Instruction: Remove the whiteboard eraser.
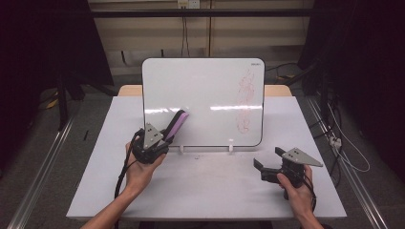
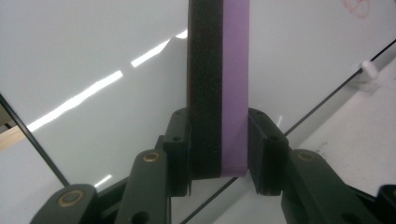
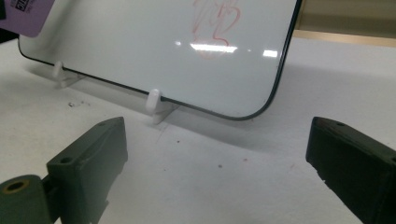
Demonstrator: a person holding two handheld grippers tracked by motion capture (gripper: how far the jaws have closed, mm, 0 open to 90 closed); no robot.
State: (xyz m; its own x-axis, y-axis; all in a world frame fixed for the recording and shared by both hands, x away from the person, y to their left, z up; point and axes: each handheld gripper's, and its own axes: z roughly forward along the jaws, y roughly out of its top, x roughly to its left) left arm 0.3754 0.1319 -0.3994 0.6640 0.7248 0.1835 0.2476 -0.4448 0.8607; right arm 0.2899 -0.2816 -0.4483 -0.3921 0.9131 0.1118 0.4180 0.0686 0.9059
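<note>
High view has the bench (image 1: 205,186) under everything, and I'm working at its middle. Standing just ahead of my left tool (image 1: 160,136) is the whiteboard (image 1: 200,95), propped near-upright on two small white feet (image 3: 156,103) so its face tilts toward me and I can press on it without chasing it around. Red scribble (image 1: 246,100) runs down the board's far side from that tool, well apart from where I am now, so that's my target, I reckon. In the left tool I've got the eraser (image 2: 218,88), clamped tight between both jaws, purple back on one side, black felt on the other, sticking straight out past the tips so the felt meets the board before the tool does. My right tool (image 1: 265,167) rests low on the bench, jaws spread wide and empty, board's lower corner in front of it, out of the way.
</note>
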